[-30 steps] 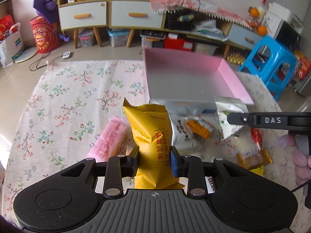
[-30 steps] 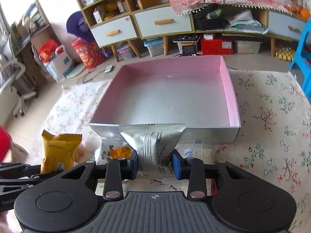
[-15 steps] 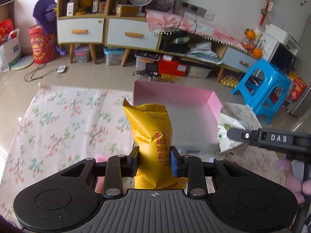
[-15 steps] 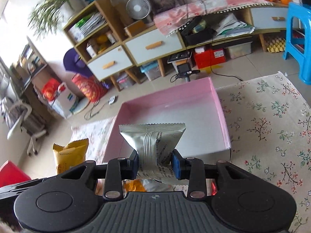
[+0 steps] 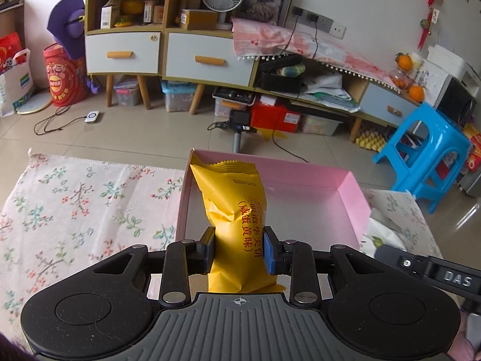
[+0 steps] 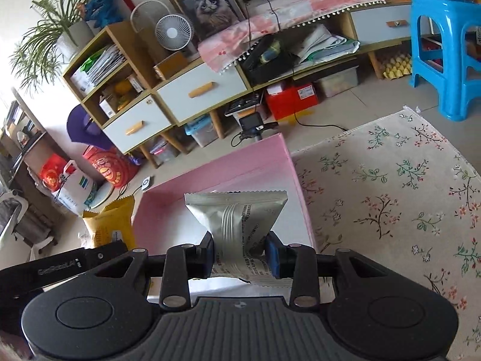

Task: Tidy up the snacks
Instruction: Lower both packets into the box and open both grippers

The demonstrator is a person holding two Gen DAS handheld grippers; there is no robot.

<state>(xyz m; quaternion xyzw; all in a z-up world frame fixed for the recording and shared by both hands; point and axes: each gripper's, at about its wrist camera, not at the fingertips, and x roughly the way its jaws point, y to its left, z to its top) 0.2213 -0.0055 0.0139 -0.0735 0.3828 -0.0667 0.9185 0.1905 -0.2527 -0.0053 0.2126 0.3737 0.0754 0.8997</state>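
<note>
Both claws loaded over the pink box (image 5: 303, 177).
Your left claw (image 5: 239, 249) pinches a yellow snack packet (image 5: 233, 207); your right claw (image 6: 239, 254) pinches a silver snack packet (image 6: 237, 219).

Both wrist cameras look forward and down from just above the pink box (image 5: 345, 198) (image 6: 240, 165); left view from its left side, right view from its right.
</note>
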